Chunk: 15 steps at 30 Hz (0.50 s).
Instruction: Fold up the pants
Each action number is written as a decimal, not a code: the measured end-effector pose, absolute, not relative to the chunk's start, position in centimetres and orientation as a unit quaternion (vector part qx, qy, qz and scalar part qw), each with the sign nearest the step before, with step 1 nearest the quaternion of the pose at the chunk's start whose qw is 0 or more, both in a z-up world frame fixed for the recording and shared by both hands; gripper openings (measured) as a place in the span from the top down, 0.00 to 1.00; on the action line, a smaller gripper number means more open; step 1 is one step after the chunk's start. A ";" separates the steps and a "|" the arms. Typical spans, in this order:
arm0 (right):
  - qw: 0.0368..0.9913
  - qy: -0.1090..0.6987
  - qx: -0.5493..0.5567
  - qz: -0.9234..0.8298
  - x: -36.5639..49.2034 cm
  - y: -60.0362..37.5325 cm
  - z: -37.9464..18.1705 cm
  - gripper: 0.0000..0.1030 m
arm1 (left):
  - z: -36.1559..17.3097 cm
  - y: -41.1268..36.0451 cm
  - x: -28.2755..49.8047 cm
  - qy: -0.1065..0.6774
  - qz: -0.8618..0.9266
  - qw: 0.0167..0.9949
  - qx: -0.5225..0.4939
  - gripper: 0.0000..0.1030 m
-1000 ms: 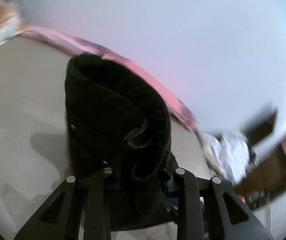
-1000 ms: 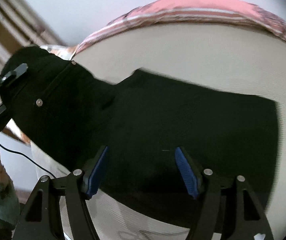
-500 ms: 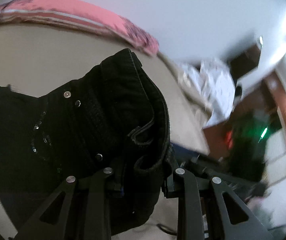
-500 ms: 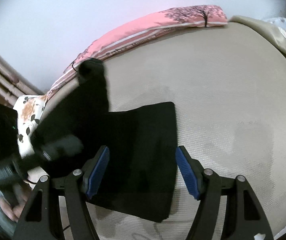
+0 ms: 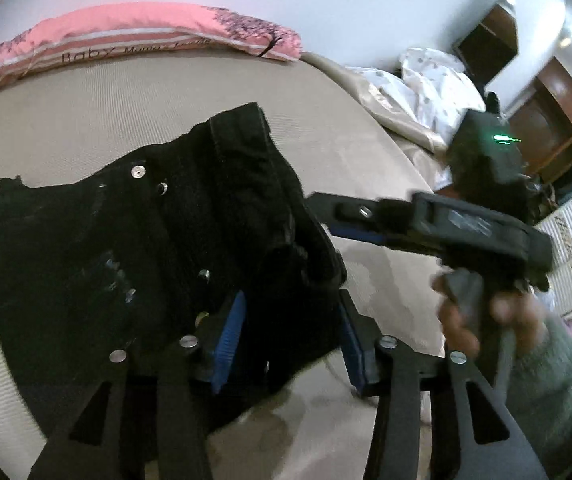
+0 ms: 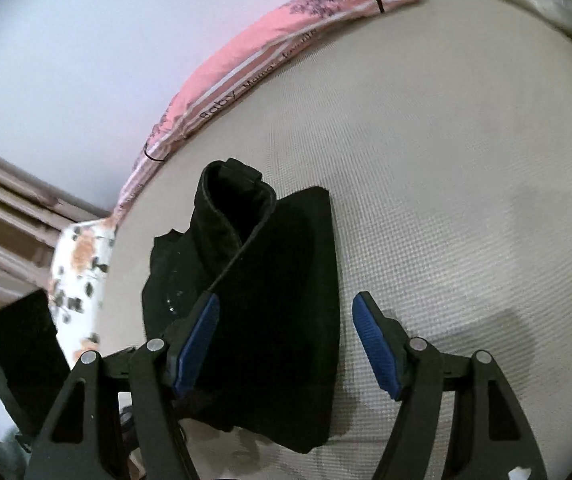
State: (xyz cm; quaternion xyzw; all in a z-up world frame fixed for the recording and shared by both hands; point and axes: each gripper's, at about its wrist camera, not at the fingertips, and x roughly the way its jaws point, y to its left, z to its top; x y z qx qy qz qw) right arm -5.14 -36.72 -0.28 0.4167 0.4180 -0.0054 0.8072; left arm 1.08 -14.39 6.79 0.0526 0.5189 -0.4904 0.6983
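Pink pillow [image 5: 134, 36] behind black pants [image 5: 146, 248] on beige mattress [image 6: 445, 200]

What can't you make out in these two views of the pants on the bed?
- Left wrist view: the pants hide whether the left gripper pinches cloth.
- Left wrist view: the right gripper tips are behind the waistband; hand blurred.
- Right wrist view: the gripper's own frame covers the pants' near edge.
- Pillow lettering is only partly legible.
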 end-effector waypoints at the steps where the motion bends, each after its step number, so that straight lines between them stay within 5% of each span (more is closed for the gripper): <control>1: 0.800 0.413 0.435 0.004 -5.3 -37.0 -0.8 0.34 | 7.0 -13.6 1.1 0.518 -0.491 0.699 0.050 0.53; 12: 0.814 0.386 0.433 0.032 -6.1 -36.8 0.9 0.36 | 5.8 -3.4 8.1 0.520 -0.326 0.789 0.021 0.50; 15: 0.803 0.413 0.427 0.050 -5.2 -35.8 0.2 0.52 | 4.1 -3.1 8.6 0.532 -0.317 0.785 0.018 0.50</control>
